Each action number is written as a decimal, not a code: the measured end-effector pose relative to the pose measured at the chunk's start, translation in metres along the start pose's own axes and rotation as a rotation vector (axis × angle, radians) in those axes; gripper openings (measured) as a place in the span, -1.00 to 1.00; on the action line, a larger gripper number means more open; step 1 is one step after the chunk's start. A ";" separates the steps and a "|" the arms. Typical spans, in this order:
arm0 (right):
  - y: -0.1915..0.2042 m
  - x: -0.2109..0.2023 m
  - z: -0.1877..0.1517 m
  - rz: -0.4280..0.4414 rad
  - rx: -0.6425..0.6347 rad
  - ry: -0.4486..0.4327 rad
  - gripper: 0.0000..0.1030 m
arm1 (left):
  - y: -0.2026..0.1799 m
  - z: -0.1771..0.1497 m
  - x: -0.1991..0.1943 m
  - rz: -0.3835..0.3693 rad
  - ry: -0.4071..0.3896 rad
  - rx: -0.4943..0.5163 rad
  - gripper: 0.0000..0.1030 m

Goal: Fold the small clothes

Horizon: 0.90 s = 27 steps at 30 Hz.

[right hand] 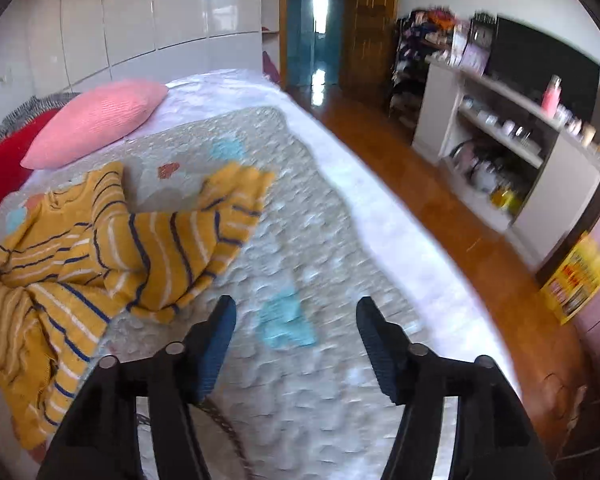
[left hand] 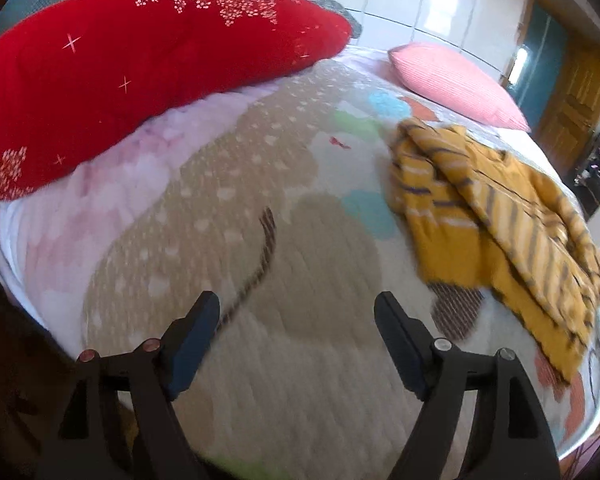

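Observation:
A small mustard-yellow striped sweater (left hand: 496, 216) lies crumpled on the patterned bedspread (left hand: 260, 240), to the right of my left gripper (left hand: 298, 302). In the right wrist view the sweater (right hand: 100, 248) lies to the left, one sleeve stretched toward the bed's middle. My left gripper is open and empty above the bedspread, apart from the sweater. My right gripper (right hand: 296, 306) is open and empty over the bedspread (right hand: 300, 240), just right of the sweater's lower edge.
A large red pillow (left hand: 140, 72) lies at the left of the bed and a pink pillow (left hand: 460, 80) at the far end. The bed's right edge (right hand: 400, 240) drops to a wooden floor (right hand: 440, 200). A white shelf unit (right hand: 520, 152) stands beyond it.

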State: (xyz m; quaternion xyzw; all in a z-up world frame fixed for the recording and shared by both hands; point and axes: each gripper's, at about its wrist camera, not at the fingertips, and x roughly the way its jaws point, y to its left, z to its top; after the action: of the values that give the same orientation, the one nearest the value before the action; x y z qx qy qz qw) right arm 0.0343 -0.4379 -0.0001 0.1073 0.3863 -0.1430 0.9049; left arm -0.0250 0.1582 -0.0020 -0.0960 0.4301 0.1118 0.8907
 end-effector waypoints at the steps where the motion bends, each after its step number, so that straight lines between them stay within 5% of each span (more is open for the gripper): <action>1: 0.004 0.005 -0.004 0.009 0.014 0.009 0.30 | 0.001 0.006 0.004 0.006 0.007 -0.010 0.53; 5: 0.032 0.059 -0.009 -0.042 -0.007 0.091 0.38 | 0.003 0.010 0.002 0.008 0.002 -0.021 0.53; 7: 0.045 0.081 -0.010 -0.075 -0.045 0.129 0.80 | 0.005 0.007 -0.002 -0.014 0.007 -0.028 0.53; 9: 0.052 0.087 -0.009 -0.114 -0.057 0.126 0.97 | 0.007 0.002 -0.002 -0.038 0.022 -0.042 0.54; 15: 0.038 0.087 -0.016 -0.025 -0.019 0.090 1.00 | 0.013 -0.007 0.004 -0.056 0.042 -0.076 0.55; 27: 0.042 0.085 -0.017 -0.042 -0.027 0.091 1.00 | 0.029 -0.024 -0.009 -0.085 0.007 -0.075 0.55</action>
State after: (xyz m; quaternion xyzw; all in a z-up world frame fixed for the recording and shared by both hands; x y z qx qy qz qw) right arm 0.0936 -0.4084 -0.0698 0.0934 0.4311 -0.1518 0.8845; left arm -0.0568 0.1788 -0.0119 -0.1477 0.4244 0.0895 0.8889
